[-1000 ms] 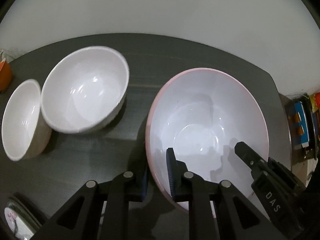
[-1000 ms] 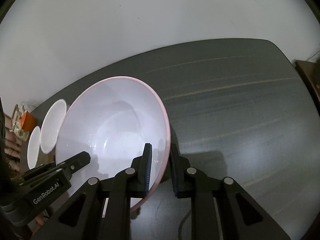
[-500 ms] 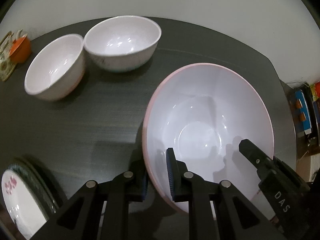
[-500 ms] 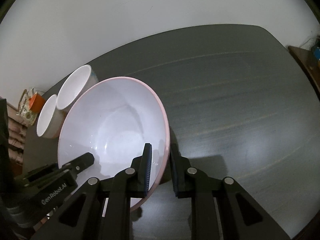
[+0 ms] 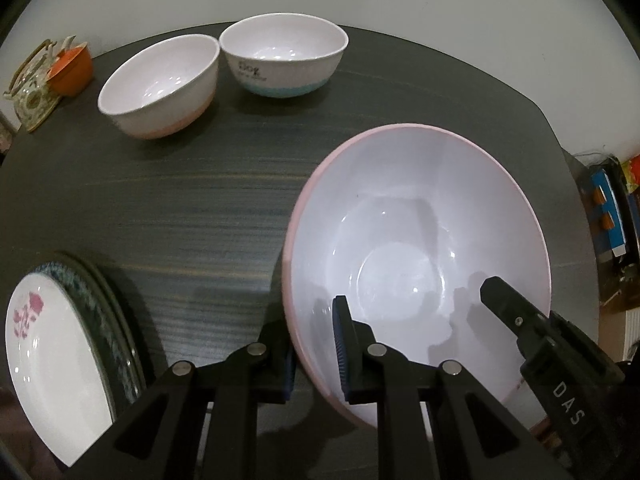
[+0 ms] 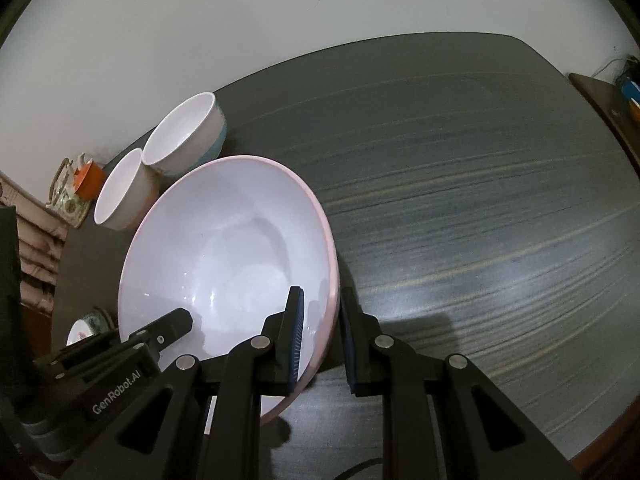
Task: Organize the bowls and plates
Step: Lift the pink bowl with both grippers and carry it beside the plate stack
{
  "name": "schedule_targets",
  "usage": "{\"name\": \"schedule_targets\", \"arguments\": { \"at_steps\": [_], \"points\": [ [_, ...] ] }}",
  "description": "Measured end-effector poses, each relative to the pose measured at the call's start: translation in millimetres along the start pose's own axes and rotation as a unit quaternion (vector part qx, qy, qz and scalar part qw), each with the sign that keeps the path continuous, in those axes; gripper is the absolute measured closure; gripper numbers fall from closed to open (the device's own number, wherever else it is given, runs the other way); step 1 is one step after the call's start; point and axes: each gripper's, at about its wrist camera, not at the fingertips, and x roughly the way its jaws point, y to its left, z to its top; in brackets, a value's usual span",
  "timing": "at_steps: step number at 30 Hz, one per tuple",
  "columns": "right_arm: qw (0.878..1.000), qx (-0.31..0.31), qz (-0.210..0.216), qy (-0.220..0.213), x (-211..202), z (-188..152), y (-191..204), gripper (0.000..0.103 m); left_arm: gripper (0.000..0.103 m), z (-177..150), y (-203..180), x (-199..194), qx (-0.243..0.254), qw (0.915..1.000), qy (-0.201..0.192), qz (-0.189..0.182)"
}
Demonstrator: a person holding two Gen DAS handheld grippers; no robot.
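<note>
Since the earlier frames both hands had carried the large pink-rimmed bowl [image 5: 416,232] across the dark table [image 5: 180,200], so that the two small bowls slid from the left edge of the left wrist view up toward its top, and the stacked plates came further into the lower left corner.

At this moment the left gripper [image 5: 316,344] was clamped narrowly on the big bowl's near-left rim, one pad inside and one outside the wall. The right gripper [image 6: 322,340] pinched the opposite rim in the same way, seen at lower centre of the right wrist view. Each gripper also showed in the other's view, at the lower right and lower left.

The large bowl filled the centre-right of the left wrist view, tilted a little, held between both grippers.

Farther out, in the upper part of the left view, a white bowl with a pinkish base [image 5: 160,84] stood just beside a white bowl with a blue base [image 5: 284,60], rims close or touching. A stack of plates [image 5: 60,352], the top one white with a pink flower, lay at lower left. An orange cup [image 5: 72,68] sat at the upper left table edge.
</note>
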Motion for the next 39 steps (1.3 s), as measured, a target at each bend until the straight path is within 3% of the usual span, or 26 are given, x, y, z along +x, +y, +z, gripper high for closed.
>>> {"name": "schedule_targets", "arguments": {
  "at_steps": [10,39],
  "points": [
    [1.000,-0.015,0.008,0.009,6.7,-6.4,3.5,0.086,0.087,-13.4,1.8,-1.8,-0.013,0.9999,0.002,0.008],
    [0.998,-0.053,0.017,0.020,9.8,-19.5,19.4,0.085,0.087,-7.0,-1.9,14.7,-0.032,0.9995,0.004,0.004]
  ]
}}
